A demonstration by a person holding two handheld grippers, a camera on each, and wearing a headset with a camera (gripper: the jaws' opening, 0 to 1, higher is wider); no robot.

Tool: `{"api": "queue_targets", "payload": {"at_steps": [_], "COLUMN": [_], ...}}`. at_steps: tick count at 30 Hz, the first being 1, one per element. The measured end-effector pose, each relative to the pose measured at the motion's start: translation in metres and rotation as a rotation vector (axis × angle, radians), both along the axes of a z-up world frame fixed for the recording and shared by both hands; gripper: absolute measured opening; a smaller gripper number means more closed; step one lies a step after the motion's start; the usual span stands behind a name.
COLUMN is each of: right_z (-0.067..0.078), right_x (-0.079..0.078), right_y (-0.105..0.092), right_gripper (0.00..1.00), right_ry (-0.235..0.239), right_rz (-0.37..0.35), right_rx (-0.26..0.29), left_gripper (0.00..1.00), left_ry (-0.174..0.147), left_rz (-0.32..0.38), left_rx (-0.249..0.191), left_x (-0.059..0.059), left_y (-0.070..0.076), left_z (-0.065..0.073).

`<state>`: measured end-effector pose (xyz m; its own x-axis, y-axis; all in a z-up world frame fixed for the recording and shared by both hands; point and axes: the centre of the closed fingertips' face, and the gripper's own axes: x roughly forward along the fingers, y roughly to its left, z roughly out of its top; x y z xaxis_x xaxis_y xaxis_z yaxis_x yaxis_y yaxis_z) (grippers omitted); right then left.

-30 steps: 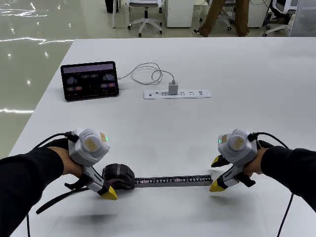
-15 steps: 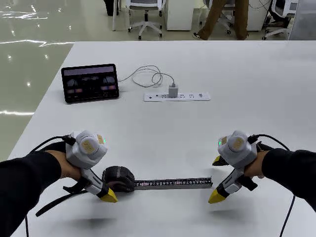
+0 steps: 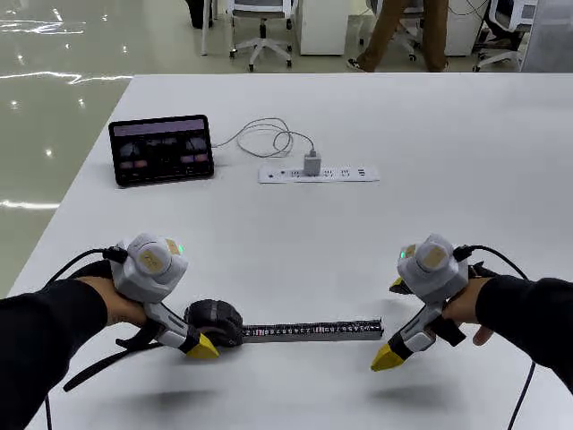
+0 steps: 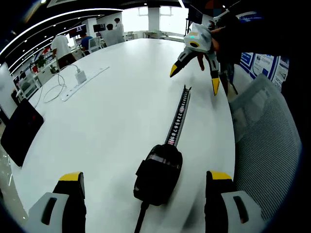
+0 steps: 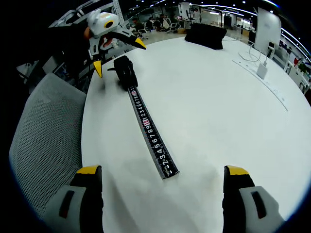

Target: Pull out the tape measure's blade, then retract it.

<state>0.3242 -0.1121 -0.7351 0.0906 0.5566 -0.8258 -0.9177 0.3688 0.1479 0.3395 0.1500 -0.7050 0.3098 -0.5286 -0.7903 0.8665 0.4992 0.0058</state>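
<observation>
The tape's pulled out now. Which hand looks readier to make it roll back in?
Probably the left. The left gripper has its open jaws on either side of the tape measure case, so it could close on it. The right gripper is open, gripping nothing, by the tip of the blade.

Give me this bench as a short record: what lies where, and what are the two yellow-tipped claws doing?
Left side: left gripper open, tape measure case between its jaws
Middle: blade drawn out, flat on the white table
Right side: right gripper open, the blade's end between its jaws, ungripped
Far side: tablet, power strip
</observation>
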Motion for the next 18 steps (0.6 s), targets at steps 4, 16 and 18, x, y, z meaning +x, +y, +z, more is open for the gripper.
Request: {"api": "queue_targets", "payload": {"at_steps": [4,16,18], "right_z": [0.005,0.022,0.024], "right_x": [0.003,0.001,-0.002], "right_y": [0.001,-0.015,-0.019], "right_gripper": [1.0,1.0,1.0], "right_ry": [-0.047,-0.128,-0.141], "right_rz": [-0.062,-0.18,-0.195], "right_rx": [0.041,0.113,0.122], "left_gripper": [0.99,1.0,1.0], "left_ry": [0.003,-0.153,-0.164], "left_rz": [0.131,0.308,0.332], "left_rx": [-0.013,-0.119,-0.137], "left_x": [0.002,0.007,0.005], "left_y": [0.013,0.036,0.04], "left_z": [0.001,0.029,0.033]}}
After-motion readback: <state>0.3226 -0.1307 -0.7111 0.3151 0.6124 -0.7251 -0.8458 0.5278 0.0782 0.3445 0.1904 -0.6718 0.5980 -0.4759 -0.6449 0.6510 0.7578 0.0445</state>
